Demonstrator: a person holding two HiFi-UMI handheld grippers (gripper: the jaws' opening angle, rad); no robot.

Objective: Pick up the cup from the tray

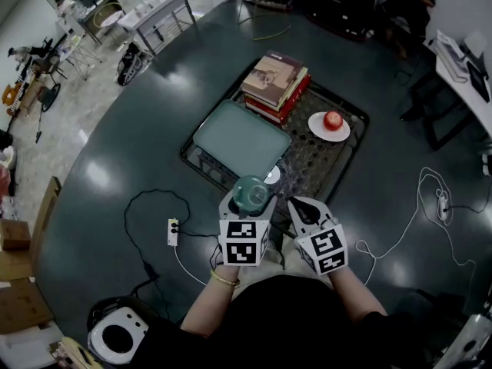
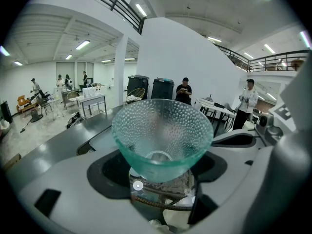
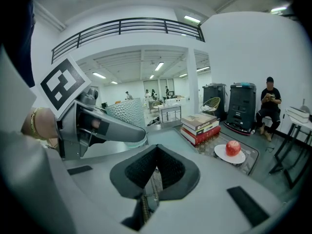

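A teal dimpled glass cup (image 1: pixel 250 193) sits upright between the jaws of my left gripper (image 1: pixel 246 206), which is shut on its base. It is held over the near edge of the black mesh tray (image 1: pixel 347 146). In the left gripper view the cup (image 2: pixel 162 133) fills the middle, its narrow base clamped between the jaws of the left gripper (image 2: pixel 161 172). My right gripper (image 1: pixel 302 212) hangs just right of it, shut and empty. The right gripper view shows the right gripper (image 3: pixel 156 155) with its dark pads pressed together, and the cup (image 3: pixel 126 112) to the left.
On the tray lie a pale green flat tray (image 1: pixel 242 137), a stack of books (image 1: pixel 275 83), a red apple (image 1: pixel 333 119) on a white plate (image 1: pixel 320 128) and a small white disc (image 1: pixel 273 177). Cables and a power strip (image 1: pixel 174 231) lie on the dark round table (image 1: pixel 138 137).
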